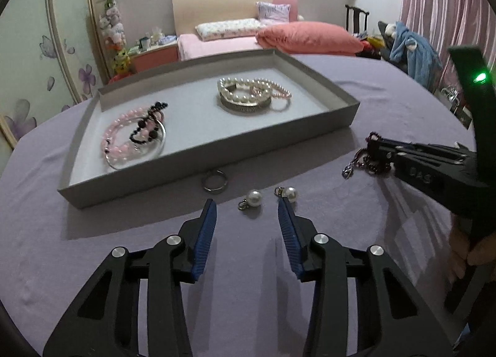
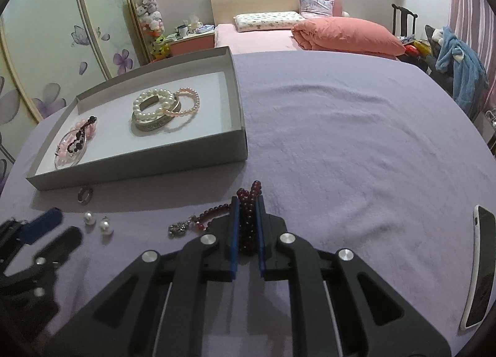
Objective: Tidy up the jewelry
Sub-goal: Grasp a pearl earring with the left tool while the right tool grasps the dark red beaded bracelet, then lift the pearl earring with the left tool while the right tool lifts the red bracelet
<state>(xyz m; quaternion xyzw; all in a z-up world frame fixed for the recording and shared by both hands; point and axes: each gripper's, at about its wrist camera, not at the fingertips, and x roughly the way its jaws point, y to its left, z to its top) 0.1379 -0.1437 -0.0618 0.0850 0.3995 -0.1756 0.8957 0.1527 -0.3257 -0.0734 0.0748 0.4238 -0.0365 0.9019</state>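
Clamped between the right gripper (image 2: 247, 202) fingers, the dark red bead bracelet (image 2: 248, 220) trails on the cloth and may snag; left gripper (image 1: 247, 206), wide open and empty, straddles a pearl earring (image 1: 251, 198) before the tray (image 1: 198, 152).

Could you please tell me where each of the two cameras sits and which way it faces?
Left wrist: rides the open left gripper, facing two pearl earrings, the tray and the bed behind; the right gripper shows.
Right wrist: rides the right gripper, shut on a dark red bead bracelet, facing alike.
Shared: tray, earrings, ring.

Dark-red beads (image 2: 248, 226) — lilac cloth (image 2: 341, 140)
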